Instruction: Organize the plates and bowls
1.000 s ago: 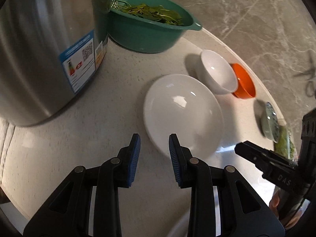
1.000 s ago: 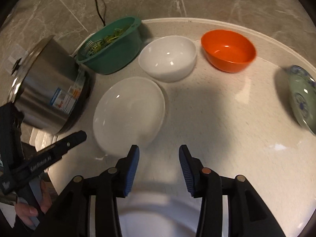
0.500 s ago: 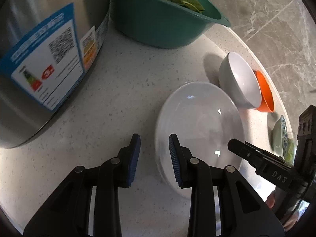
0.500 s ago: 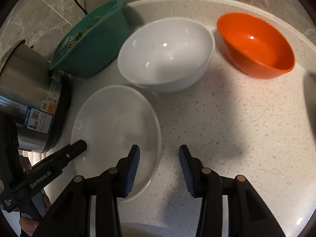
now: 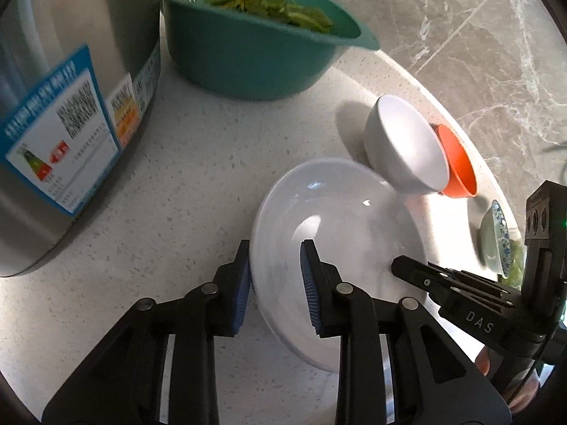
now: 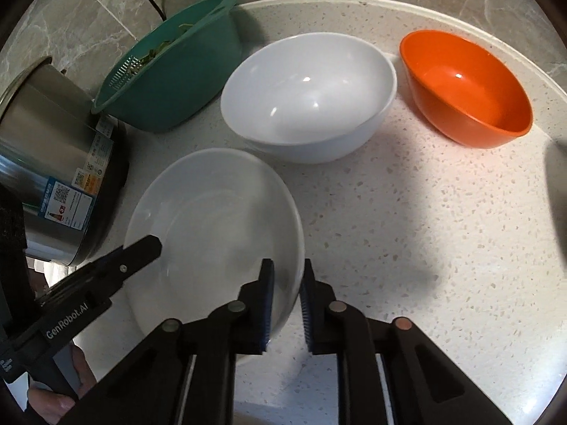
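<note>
A white plate [image 5: 340, 233] lies on the speckled counter; it also shows in the right wrist view [image 6: 212, 219]. My left gripper [image 5: 274, 283] is open, its fingers straddling the plate's left rim. My right gripper [image 6: 286, 297] has its fingers close together on either side of the plate's right rim. Behind the plate stand a white bowl [image 6: 308, 95] and an orange bowl [image 6: 467, 88]. They also show in the left wrist view as the white bowl [image 5: 407, 148] and the orange bowl [image 5: 457, 163].
A steel pot [image 5: 63, 106] stands at the left and a teal colander [image 5: 255, 35] with greens behind it. A small patterned dish [image 5: 496, 244] sits at the far right. The counter's curved edge [image 6: 389, 3] meets a marble wall.
Both grippers have moved in onto the white plate's rims. The right gripper's fingers have narrowed around the right rim; the left one now straddles the left rim.
</note>
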`<action>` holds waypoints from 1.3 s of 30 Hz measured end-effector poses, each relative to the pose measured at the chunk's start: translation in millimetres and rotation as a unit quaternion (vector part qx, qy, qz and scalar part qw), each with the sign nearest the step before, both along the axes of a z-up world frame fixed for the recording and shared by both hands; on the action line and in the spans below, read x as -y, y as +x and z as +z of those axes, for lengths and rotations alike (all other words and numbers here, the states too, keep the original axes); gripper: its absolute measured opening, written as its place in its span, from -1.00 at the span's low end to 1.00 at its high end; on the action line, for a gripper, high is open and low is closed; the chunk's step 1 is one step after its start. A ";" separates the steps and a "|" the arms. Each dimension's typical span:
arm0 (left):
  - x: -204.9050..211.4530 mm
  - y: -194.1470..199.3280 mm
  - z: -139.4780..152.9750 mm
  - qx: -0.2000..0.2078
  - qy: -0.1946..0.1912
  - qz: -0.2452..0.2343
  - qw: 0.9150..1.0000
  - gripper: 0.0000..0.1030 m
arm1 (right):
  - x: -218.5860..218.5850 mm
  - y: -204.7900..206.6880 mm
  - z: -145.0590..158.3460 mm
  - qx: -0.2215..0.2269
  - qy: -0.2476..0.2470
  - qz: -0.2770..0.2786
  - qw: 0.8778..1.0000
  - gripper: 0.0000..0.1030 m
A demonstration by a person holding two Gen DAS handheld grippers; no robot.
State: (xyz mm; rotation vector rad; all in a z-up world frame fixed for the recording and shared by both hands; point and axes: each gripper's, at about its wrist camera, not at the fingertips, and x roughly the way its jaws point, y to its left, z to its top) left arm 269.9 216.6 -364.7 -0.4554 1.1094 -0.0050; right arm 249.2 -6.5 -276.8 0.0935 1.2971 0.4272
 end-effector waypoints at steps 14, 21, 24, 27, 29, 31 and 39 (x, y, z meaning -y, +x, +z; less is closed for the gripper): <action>25.0 -43.8 70.5 0.060 0.018 -0.030 0.998 -0.51 | 23.7 -40.2 57.6 0.050 0.013 -0.014 0.999 -0.73; 53.7 -92.4 112.8 0.083 0.024 -0.059 0.994 -0.51 | 51.4 -86.9 93.9 0.061 0.026 -0.039 0.997 -0.73; 65.6 -120.0 128.2 0.094 0.022 -0.070 0.993 -0.51 | 63.7 -111.8 107.4 0.066 0.028 -0.050 0.996 -0.73; 81.2 -145.9 137.3 0.098 0.018 -0.079 0.992 -0.51 | 77.7 -136.2 114.3 0.064 0.033 -0.062 0.995 -0.73; 90.5 -163.5 140.7 0.095 0.014 -0.086 0.992 -0.51 | 85.2 -151.4 117.5 0.065 0.035 -0.069 0.995 -0.73; 99.1 -177.7 141.1 0.091 0.011 -0.093 0.991 -0.51 | 93.0 -167.2 118.2 0.062 0.035 -0.075 0.995 -0.73; 128.5 -229.7 116.4 0.064 0.006 -0.113 0.992 -0.51 | 119.8 -216.7 105.3 0.042 0.032 -0.082 0.995 -0.72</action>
